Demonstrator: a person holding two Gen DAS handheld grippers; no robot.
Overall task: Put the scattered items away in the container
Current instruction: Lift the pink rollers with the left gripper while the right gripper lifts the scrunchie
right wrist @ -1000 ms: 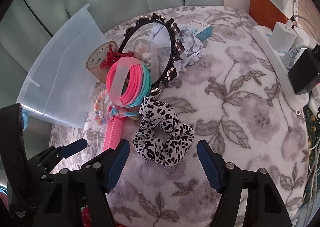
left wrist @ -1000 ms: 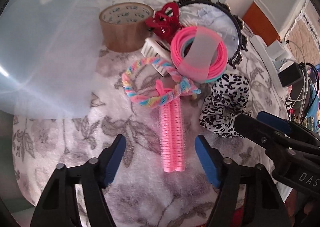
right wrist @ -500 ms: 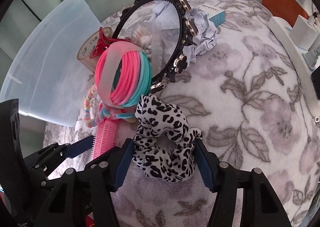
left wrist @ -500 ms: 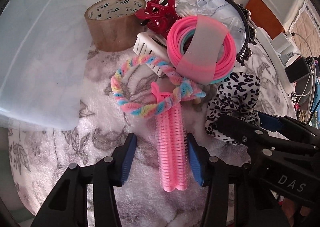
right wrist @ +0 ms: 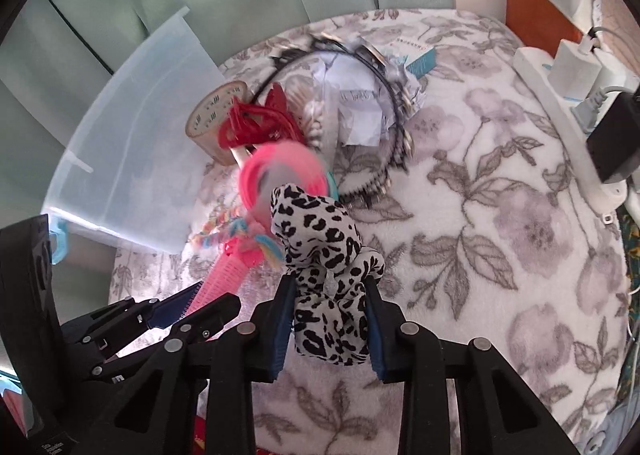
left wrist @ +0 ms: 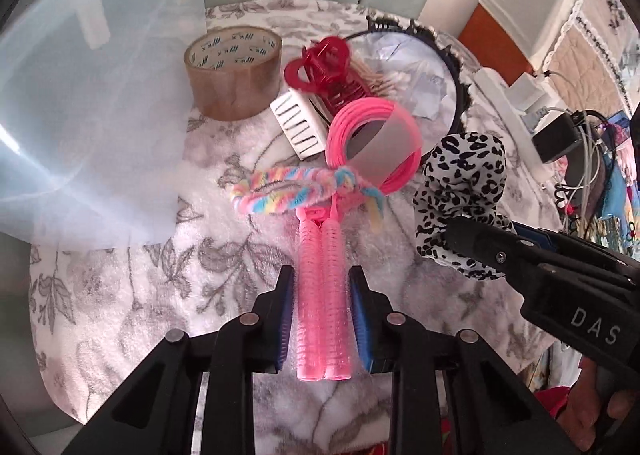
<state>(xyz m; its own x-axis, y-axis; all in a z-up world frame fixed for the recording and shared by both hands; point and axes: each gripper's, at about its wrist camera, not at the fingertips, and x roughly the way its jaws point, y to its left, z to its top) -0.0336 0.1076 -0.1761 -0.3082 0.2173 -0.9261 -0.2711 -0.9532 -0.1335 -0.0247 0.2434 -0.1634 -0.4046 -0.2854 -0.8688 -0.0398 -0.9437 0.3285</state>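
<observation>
L claw [left wrist: 320, 319] closing, pads on pink roller [left wrist: 323, 295] | R claw [right wrist: 330, 319] closing, pads on leopard scrunchie [right wrist: 326, 255]

translucent pale-blue plastic container [left wrist: 80, 103]: cut off at left frame edge | black beaded headband [right wrist: 384, 159]: motion-blurred, beads unclear | crumpled white paper note [right wrist: 360, 107]: writing unreadable | brown packing-tape roll [right wrist: 212, 123]: partly behind red plastic claw clip [right wrist: 256, 123]

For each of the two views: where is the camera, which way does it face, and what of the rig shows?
Left wrist: on the left gripper, facing steeply down at the pink roller between its closing jaws; the right gripper crosses at right.
Right wrist: on the right gripper, facing down at the leopard scrunchie between closing jaws; the left gripper shows lower left.
Shared: roller, scrunchie, tape, bin.
</observation>
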